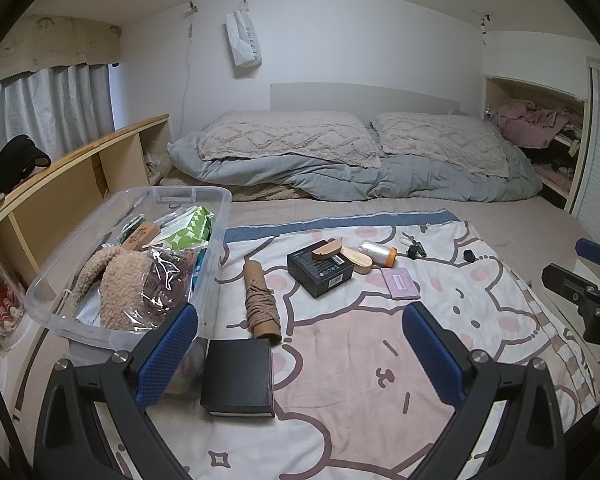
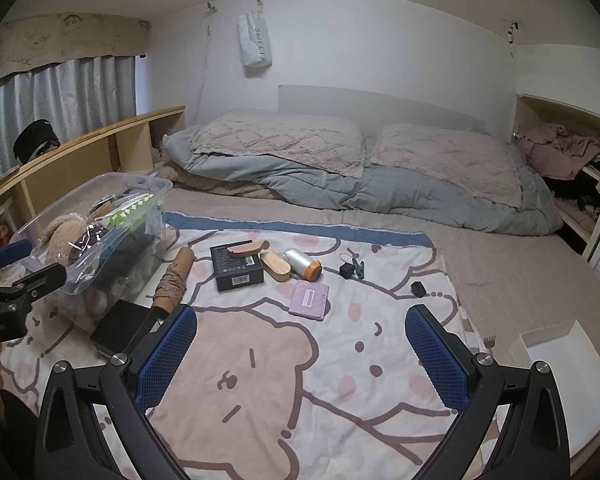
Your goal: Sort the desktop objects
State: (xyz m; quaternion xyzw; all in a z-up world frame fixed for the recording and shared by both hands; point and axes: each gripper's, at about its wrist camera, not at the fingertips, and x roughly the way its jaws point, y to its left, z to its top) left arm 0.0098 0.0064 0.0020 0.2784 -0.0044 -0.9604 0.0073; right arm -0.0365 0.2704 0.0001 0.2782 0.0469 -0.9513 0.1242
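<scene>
Loose objects lie on a cartoon blanket [image 1: 340,360] spread over a bed. Closest to my left gripper [image 1: 300,320] is a flat black box [image 1: 238,376], then a cardboard tube wound with twine [image 1: 260,304]. Farther back lie a second black box [image 1: 320,270] with a wooden piece [image 1: 327,249] on it, a wooden oval [image 1: 358,260], a spool of clear thread [image 1: 378,250], a pink notebook [image 1: 400,283], keys [image 1: 416,249] and a small black cube [image 1: 469,255]. My right gripper [image 2: 302,320] hovers short of the notebook [image 2: 309,295]. Both are open and hold nothing.
A clear plastic bin [image 1: 80,320] with a plush toy, bags and packets stands at the blanket's left edge. A white open box [image 2: 556,344] sits at the right. Pillows and a grey duvet [image 1: 340,176] fill the far end. A wooden shelf [image 1: 72,160] runs along the left.
</scene>
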